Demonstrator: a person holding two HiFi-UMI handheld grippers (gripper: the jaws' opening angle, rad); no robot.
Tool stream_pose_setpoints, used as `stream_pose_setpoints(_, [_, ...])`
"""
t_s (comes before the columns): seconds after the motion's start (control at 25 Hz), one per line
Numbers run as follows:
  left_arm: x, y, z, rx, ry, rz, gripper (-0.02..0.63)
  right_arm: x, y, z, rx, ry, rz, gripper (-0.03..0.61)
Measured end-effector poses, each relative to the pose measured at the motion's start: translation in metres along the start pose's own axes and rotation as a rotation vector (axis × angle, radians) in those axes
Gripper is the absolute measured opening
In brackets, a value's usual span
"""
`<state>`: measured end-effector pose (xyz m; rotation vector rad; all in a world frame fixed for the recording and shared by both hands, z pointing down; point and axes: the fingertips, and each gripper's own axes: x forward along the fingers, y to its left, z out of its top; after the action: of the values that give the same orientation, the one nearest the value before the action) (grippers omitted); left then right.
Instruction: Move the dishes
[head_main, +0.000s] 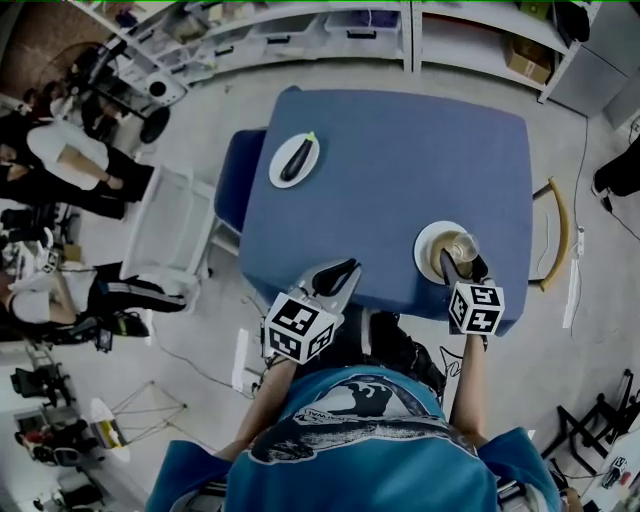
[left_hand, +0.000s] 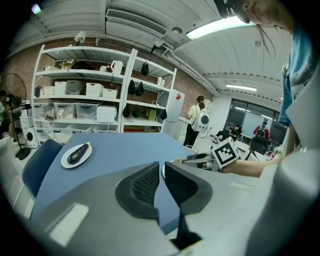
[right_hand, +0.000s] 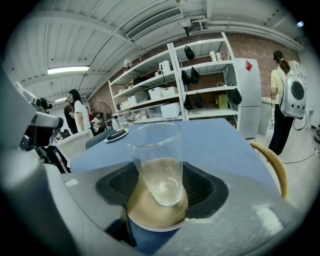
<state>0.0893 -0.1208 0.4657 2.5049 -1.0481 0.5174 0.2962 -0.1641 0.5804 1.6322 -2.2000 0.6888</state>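
A clear drinking glass (right_hand: 157, 160) stands on a tan plate (right_hand: 150, 215) near the front right edge of the blue table (head_main: 400, 150). My right gripper (right_hand: 162, 185) has a pad on each side of the glass and is shut on it; in the head view the right gripper (head_main: 463, 265) sits over the tan plate (head_main: 428, 245). A white plate (head_main: 278, 172) holding a dark eggplant (head_main: 296, 158) lies at the table's far left, also seen as the white plate (left_hand: 65, 161). My left gripper (head_main: 340, 275) hovers at the front edge; the left gripper (left_hand: 161, 175) is shut and empty.
A blue chair (head_main: 228, 180) and a white chair (head_main: 170, 225) stand left of the table, and a wooden chair (head_main: 560, 235) stands to its right. Shelving (left_hand: 85, 100) lines the far wall. People sit at the left (head_main: 60, 160).
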Motion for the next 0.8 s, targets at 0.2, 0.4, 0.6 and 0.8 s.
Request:
stream_pose_setpoints(0.2, [0.009, 0.002, 0.0, 0.008, 0.006, -0.034, 0.048, 0.002, 0.001, -0.003, 0.008, 0.002, -0.005, 0.275])
stream_pose_setpoints(0.4, [0.019, 0.003, 0.011, 0.015, 0.001, -0.071, 0.048, -0.002, -0.004, 0.0, 0.078, 0.018, -0.036, 0.274])
stream_pose_setpoints(0.6, [0.022, 0.018, 0.016, 0.008, 0.002, -0.076, 0.048, -0.008, -0.004, 0.011, 0.156, 0.002, -0.026, 0.273])
stream_pose_setpoints(0.8, [0.021, 0.043, 0.024, 0.0, -0.013, -0.063, 0.048, -0.008, -0.001, 0.033, 0.112, -0.01, -0.051, 0.273])
